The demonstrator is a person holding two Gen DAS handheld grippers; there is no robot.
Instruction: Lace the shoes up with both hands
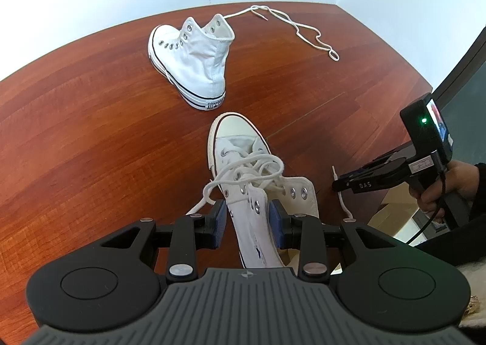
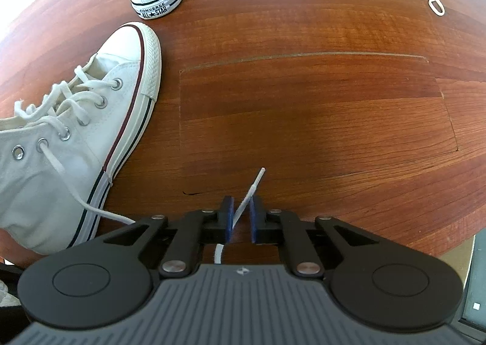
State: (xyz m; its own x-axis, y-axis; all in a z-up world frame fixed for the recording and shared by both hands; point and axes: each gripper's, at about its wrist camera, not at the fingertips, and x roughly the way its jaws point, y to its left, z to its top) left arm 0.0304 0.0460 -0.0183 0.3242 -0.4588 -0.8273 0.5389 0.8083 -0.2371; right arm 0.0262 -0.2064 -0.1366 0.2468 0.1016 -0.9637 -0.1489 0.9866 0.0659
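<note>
The near shoe [image 1: 243, 168], a white high-top partly laced, stands on the reddish wood surface [image 1: 91, 132] in the lower middle of the left wrist view. Its long axis runs up the frame, toe cap toward the top and ankle collar toward the bottom. In the right wrist view the same shoe [image 2: 91, 120] fills the left side, toe slanting to the upper right.

The left hand-held gripper [image 1: 247, 222] has its blue pads about half apart, one on each side of the shoe's ankle canvas, touching or nearly touching it; a firm squeeze cannot be confirmed.

The lace [image 1: 261, 168] loops loosely over the lower eyelets. One free end leaves an upper eyelet, trails down past the sole across the surface, and its stiff tip [image 2: 253, 188] stands between the narrowly spaced pads of the right hand-held gripper [image 2: 241, 217], slanting to the upper right. It seems to brush both pads, but a gap shows between them and a clamp is not evident.

A second shoe [image 1: 191, 62], unlaced, sits in the upper middle of the left view, toe pointing upper left. A loose lace [image 1: 303, 29] lies beside it at the upper right.
</note>
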